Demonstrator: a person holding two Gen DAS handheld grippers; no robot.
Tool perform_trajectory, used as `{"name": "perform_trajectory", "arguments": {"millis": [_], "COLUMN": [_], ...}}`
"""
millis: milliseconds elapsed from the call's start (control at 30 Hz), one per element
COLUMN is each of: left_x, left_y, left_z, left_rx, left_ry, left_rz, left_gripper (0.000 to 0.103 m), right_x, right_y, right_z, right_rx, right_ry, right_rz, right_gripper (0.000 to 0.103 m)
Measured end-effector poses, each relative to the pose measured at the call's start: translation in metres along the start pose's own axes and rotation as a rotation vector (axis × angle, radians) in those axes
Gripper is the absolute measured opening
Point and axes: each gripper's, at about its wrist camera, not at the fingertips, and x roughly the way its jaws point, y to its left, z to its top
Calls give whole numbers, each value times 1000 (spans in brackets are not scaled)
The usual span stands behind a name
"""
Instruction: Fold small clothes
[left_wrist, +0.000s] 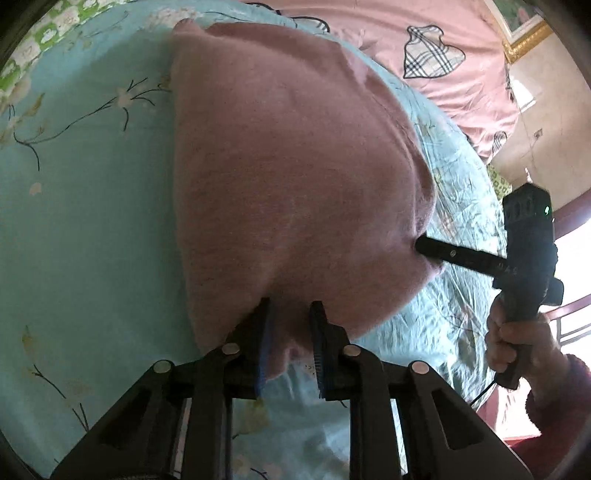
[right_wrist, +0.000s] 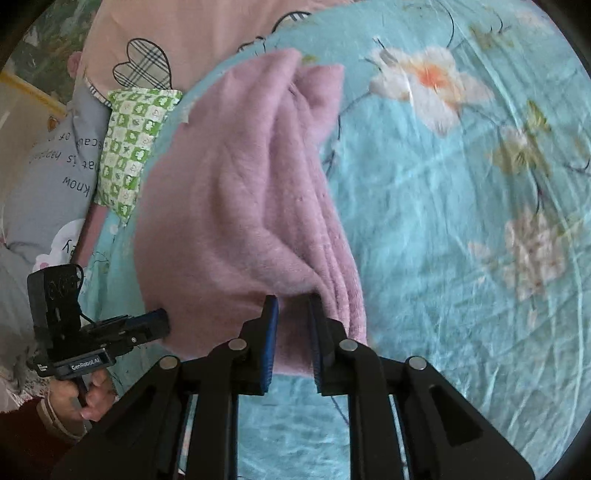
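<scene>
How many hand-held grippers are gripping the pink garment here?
2: the left hand-held gripper holds the pink garment at its near edge; the right hand-held gripper holds the adjacent corner.

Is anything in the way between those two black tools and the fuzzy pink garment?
Nothing visible. The left tool and right tool each already have the pink garment's edge between their fingers, over the blue floral sheet.

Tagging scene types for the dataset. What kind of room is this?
Most likely a bedroom. The fuzzy pink garment lies on a light blue floral bedsheet, with a pink quilt with plaid hearts and a green checked pillow behind it.
</scene>
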Motion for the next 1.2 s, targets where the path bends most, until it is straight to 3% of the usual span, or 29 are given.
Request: {"name": "perform_trajectory", "arguments": {"millis": [200, 267, 367, 433, 567, 600, 667, 700, 733, 833, 933, 1200], "left_x": [-7, -13, -9, -17, -47, -52, -66, -72, -76, -82, -79, -73], "left_y": [-4, -9, -4, -5, -18, -20, -24, -26, -27, -28, -26, -19], "left_z": [-4, -10, -17, -18, -20, -21, -26, -30, -33, -46, -64, -112], "left_rx": [23, 38, 59, 51, 82, 88, 104, 111, 113, 135, 161, 185], "left_ry": [-1, -7, 4, -13, -90, -104, -147, -176, -191, -225, -213, -166], "left_rz": [21, 15, 27, 24, 70, 75, 119, 150, 170, 230, 296, 381], "left_gripper": [21, 30, 29, 30, 42, 44, 59, 62, 66, 69, 69, 74], "right_x": [1, -3, -6, -10, -33, -39, -53, -58, -64, -76, -73, -63], "right_y": [8, 10, 8, 10, 32, 38, 51, 56, 61, 72, 78, 79], "right_z": [-2, -6, -16, -20, -26, -29, -37, -41, -46, -61, -74, -111], "right_rx": [-41, -45, -51, -44, -89, -100, -126, -136, -147, -179, -196, -225], "right_ry": [-7, -2, 6, -8, -70, -85, -129, -148, -174, -231, -219, -163], "right_rz": [-27, -33, -39, -39, -51, -44, -46, -52, -60, -87, -119, -173], "right_gripper": [13, 13, 13, 16, 18, 22, 38, 53, 61, 62, 63, 69]}}
